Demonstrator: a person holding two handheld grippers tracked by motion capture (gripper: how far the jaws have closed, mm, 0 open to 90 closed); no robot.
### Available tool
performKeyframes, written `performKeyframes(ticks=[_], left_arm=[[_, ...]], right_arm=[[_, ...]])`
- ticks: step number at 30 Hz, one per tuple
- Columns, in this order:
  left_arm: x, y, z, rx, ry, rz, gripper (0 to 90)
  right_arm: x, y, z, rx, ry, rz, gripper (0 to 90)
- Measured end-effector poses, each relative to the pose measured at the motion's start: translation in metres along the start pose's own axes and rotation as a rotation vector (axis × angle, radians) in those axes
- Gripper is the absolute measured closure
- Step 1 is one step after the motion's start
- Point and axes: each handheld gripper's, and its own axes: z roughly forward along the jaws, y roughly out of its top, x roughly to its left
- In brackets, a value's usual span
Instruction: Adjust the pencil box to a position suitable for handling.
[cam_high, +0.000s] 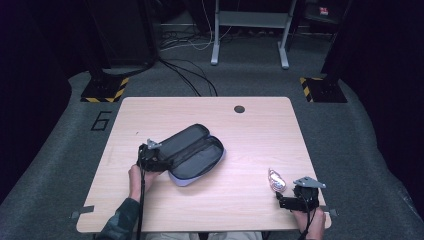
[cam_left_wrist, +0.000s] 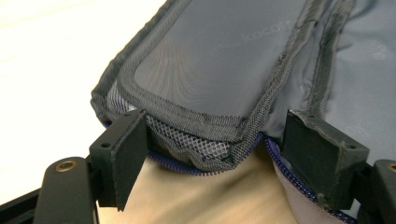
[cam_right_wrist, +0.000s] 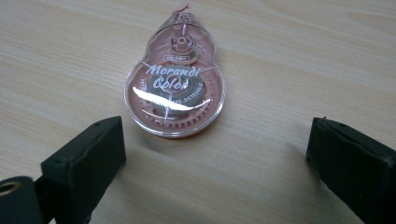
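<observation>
Left gripper gaped around the open pencil case's mesh-lined end at table centre; right gripper, spread wide, faced correction tape, label "Morandi Color" legible close up.

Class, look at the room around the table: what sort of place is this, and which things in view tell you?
Probably a lab or studio set up for recording. The wooden table stands alone on grey carpet, black stands with yellow-and-black striped bases flank it, and loose cables run across the floor behind.
</observation>
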Motion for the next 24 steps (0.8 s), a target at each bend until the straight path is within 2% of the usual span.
performKeyframes(ticks=[1, 2, 3, 5, 7, 8, 9, 11, 12, 14, 16, 17, 18, 19, 22, 23, 24], left_arm=[[0.001, 0.003, 0.004, -0.018, -0.024, 0.002, 22.2], [0.001, 0.003, 0.004, -0.018, -0.024, 0.002, 22.0], [0.002, 0.007, 0.01, -0.036, -0.052, 0.005, 21.3], [0.005, 0.012, 0.015, -0.031, -0.092, 0.022, 21.0], [0.005, 0.015, 0.019, -0.043, -0.104, 0.02, 21.4], [0.005, 0.022, 0.025, -0.047, -0.132, 0.013, 20.9], [0.005, 0.022, 0.025, -0.047, -0.132, 0.013, 21.0], [0.005, 0.032, 0.03, -0.039, -0.143, 0.012, 20.0], [0.003, 0.034, 0.031, -0.039, -0.139, -0.007, 19.1], [0.001, 0.035, 0.028, -0.032, -0.131, -0.005, 17.4], [-0.005, 0.032, 0.025, -0.02, -0.1, -0.031, 14.8], [-0.005, 0.032, 0.025, -0.02, -0.1, -0.031, 14.3], [-0.007, 0.029, 0.022, -0.015, -0.088, -0.048, 14.3], [-0.014, 0.021, 0.015, -0.027, -0.077, -0.104, 13.6], [-0.021, 0.014, 0.01, -0.022, -0.069, -0.117, 14.5], [-0.03, 0.008, 0.007, -0.016, -0.066, -0.129, 15.1], [-0.032, 0.007, 0.005, 0.004, -0.07, -0.101, 15.5]], right_arm=[[0.0, 0.0, 0.0, 0.001, 0.0, 0.003, 4.1], [0.0, 0.0, 0.0, 0.0, 0.0, 0.0, 4.2], [0.0, 0.0, 0.0, 0.0, 0.0, 0.001, 4.2], [0.0, 0.0, 0.0, 0.0, 0.0, 0.001, 4.2], [0.0, 0.0, 0.0, 0.0, 0.0, 0.0, 4.2], [0.0, 0.0, 0.0, -0.001, 0.0, 0.001, 4.2], [0.0, 0.0, 0.0, 0.0, 0.0, 0.001, 4.2], [0.0, 0.0, 0.0, 0.0, 0.0, 0.001, 4.2], [0.0, 0.0, 0.0, 0.0, 0.0, 0.001, 4.3], [0.0, 0.0, 0.0, -0.001, 0.0, 0.002, 4.3], [0.0, 0.0, 0.0, -0.003, 0.001, -0.003, 4.5], [0.0, 0.0, 0.0, -0.003, 0.001, -0.003, 4.5], [0.0, 0.0, 0.0, -0.003, 0.001, -0.002, 4.5], [0.0, 0.0, 0.0, -0.003, 0.0, -0.003, 4.6], [0.0, 0.0, 0.0, -0.003, -0.001, -0.001, 4.6], [0.0, 0.0, 0.0, -0.003, -0.001, -0.002, 4.7], [0.0, 0.0, 0.0, -0.004, -0.002, -0.002, 4.7]])
